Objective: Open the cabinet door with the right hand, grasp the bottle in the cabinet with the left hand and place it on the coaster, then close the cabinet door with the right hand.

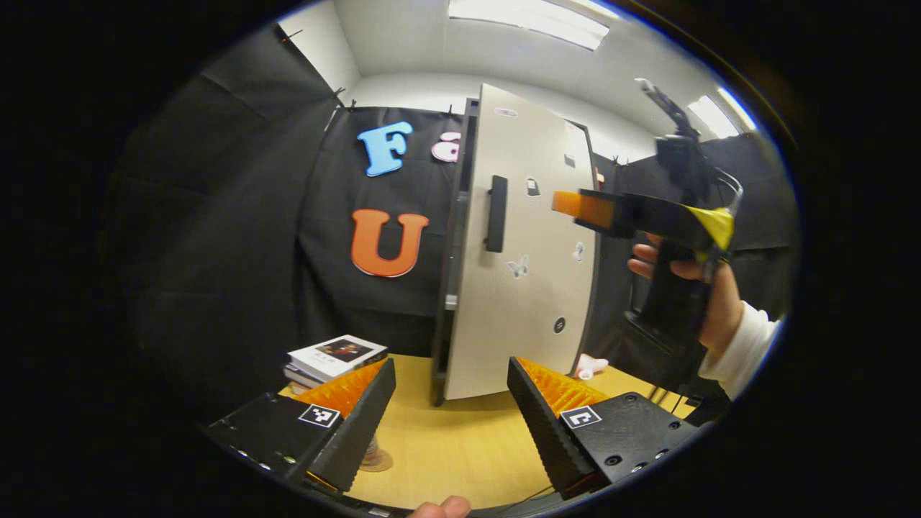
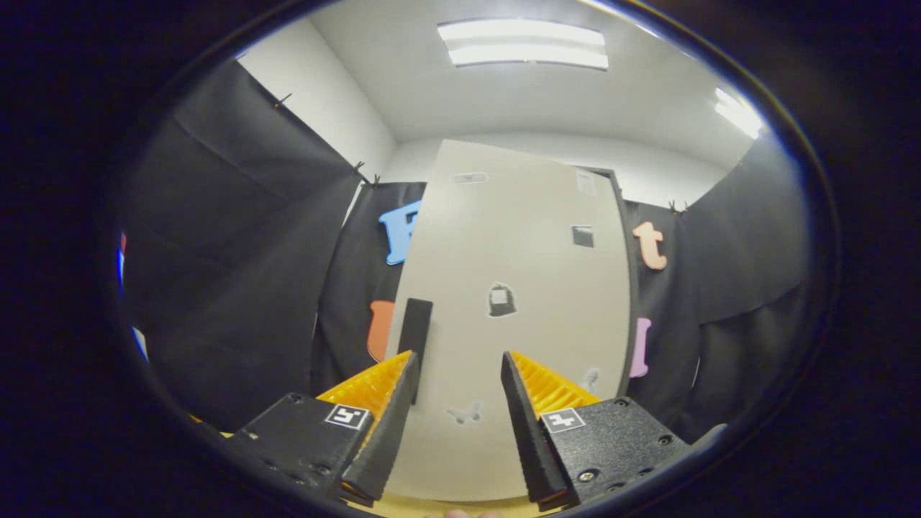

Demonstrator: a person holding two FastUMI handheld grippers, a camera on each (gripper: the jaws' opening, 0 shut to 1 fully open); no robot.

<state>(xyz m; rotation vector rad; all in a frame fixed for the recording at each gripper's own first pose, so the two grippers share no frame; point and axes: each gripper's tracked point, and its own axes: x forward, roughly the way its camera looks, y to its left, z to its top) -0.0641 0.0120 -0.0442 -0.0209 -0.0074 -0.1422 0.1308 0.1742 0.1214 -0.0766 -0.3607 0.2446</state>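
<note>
Pale wood makes up the table (image 1: pixel 446 446) in the left gripper view, with the left gripper (image 1: pixel 451 403) hanging low over it, its two fingers spread wide with nothing between them. Straight ahead stands the cabinet (image 1: pixel 452 244), a tall dark box on the table, its light grey door (image 1: pixel 525 288) almost shut and standing just off the frame at the handle side. A dark upright handle (image 1: pixel 496 213) sits near the door's left edge, and small stickers dot the panel. What is inside the cabinet cannot be seen, so the bottle is hidden from view. To the left of the cabinet lies a short stack of books (image 1: pixel 334 357). Below the left finger a round brownish coaster (image 1: pixel 377 460) rests on the table, partly covered by that finger. A small pink and white thing (image 1: pixel 591 365) lies on the table to the right of the cabinet's foot. Farther right a hand (image 1: pixel 701 288) in a white sleeve (image 1: pixel 748 349) holds the right gripper (image 1: pixel 575 205), which points at the door's face near its upper right, just off the panel; from this side I cannot tell how its fingers stand.

Turning to the right gripper view, the right gripper (image 2: pixel 457 388) faces the grey door (image 2: pixel 525 302) close up, fingers spread apart and holding nothing. The dark handle (image 2: pixel 415 327) stands just above the left finger, apart from it. The bottle is not to be made out behind the door.
</note>
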